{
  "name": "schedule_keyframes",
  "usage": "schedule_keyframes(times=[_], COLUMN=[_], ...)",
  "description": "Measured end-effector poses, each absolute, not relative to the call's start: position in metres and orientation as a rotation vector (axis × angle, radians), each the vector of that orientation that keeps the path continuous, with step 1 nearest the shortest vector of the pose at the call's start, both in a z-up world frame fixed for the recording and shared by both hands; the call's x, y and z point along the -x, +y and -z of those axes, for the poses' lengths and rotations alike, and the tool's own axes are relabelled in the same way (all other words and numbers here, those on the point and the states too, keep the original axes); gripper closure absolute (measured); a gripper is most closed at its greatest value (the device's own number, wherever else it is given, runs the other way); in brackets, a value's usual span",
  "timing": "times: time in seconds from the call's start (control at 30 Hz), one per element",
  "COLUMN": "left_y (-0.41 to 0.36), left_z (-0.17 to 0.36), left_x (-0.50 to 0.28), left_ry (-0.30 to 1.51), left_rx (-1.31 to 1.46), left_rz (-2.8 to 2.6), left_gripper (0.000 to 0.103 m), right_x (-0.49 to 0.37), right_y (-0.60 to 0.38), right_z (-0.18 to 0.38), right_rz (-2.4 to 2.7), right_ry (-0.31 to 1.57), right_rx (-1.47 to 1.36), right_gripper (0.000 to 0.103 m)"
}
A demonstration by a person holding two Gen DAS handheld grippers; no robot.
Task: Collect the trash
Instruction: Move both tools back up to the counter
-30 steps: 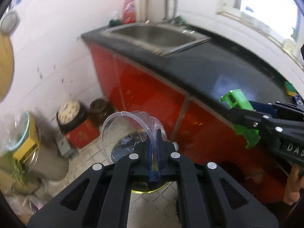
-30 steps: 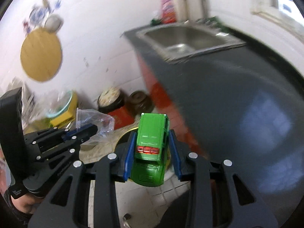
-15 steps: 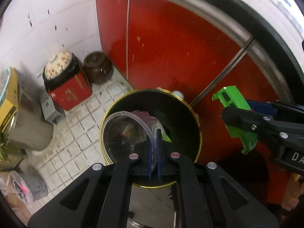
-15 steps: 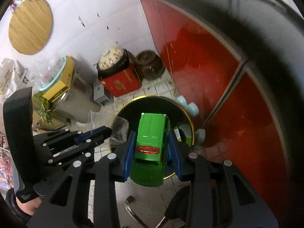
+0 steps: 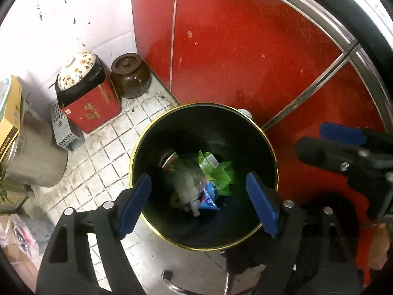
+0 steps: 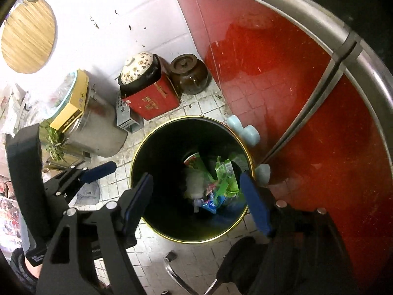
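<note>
Black, gold-rimmed bin [image 5: 147,142] directly under both tongs. Left tongs [image 5: 199,204] and right tongs [image 6: 197,199] just released, spread wide, nothing between. Trash [image 5: 208,172] down at bin bottom. Red cabinet [image 5: 233,49] close beyond the rim; tiled floor [image 5: 103,147] free on the left.

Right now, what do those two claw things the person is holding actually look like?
Both are matte black plastic. The left gripper and right gripper each have two angular cut-out fingers with silver bolt heads and flat blue pads on the inner faces. No cables show.
</note>
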State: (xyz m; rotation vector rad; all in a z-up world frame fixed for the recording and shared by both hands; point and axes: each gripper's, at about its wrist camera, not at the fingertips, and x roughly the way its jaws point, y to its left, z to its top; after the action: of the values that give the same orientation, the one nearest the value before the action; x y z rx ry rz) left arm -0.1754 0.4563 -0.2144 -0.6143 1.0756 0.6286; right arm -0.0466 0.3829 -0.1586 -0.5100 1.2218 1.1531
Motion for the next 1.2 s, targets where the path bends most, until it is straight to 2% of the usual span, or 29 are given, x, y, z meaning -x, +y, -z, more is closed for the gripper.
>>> schedule_keyframes(times=[0.2,0.33,0.4,0.5,0.7,0.8,1.07,1.2], left_y=[0.454,0.445,0.432,0.409,0.332,0.269,0.102,0.039], left_z=[0.205,0.18,0.151,0.112,0.034,0.004,-0.024,-0.022], left_x=[0.181,0.181,0.179,0.17,0.119,0.081,-0.006,-0.031], left_ry=[1.069,1.031,0.985,0.92,0.794,0.747,0.71,0.718], left_rx=[0.615,0.583,0.529,0.461,0.32,0.243,0.095,0.037], left_rz=[-0.645,-0.656,-0.66,-0.639,-0.478,-0.332,0.013,0.116], left_gripper=[0.026,0.025,0.015,0.01,0.007,0.007,0.007,0.007], right_x=[0.052,0.06,0.059,0.051,0.014,-0.006,-0.039,-0.043], right_y=[0.375,0.349,0.327,0.279,0.141,0.066,-0.15,-0.222], right_z=[0.141,0.099,0.07,0.025,-0.048,-0.07,-0.09,-0.086], right_rz=[-1.171,-1.184,-1.177,-1.128,-0.901,-0.771,-0.408,-0.322], right_ry=[1.192,1.107,1.05,0.961,0.821,0.79,0.734,0.738], right_rx=[0.496,0.473,0.441,0.372,0.242,0.172,0.011,-0.029], right_gripper=[0.032,0.032,0.025,0.019,0.01,0.009,0.009,0.009])
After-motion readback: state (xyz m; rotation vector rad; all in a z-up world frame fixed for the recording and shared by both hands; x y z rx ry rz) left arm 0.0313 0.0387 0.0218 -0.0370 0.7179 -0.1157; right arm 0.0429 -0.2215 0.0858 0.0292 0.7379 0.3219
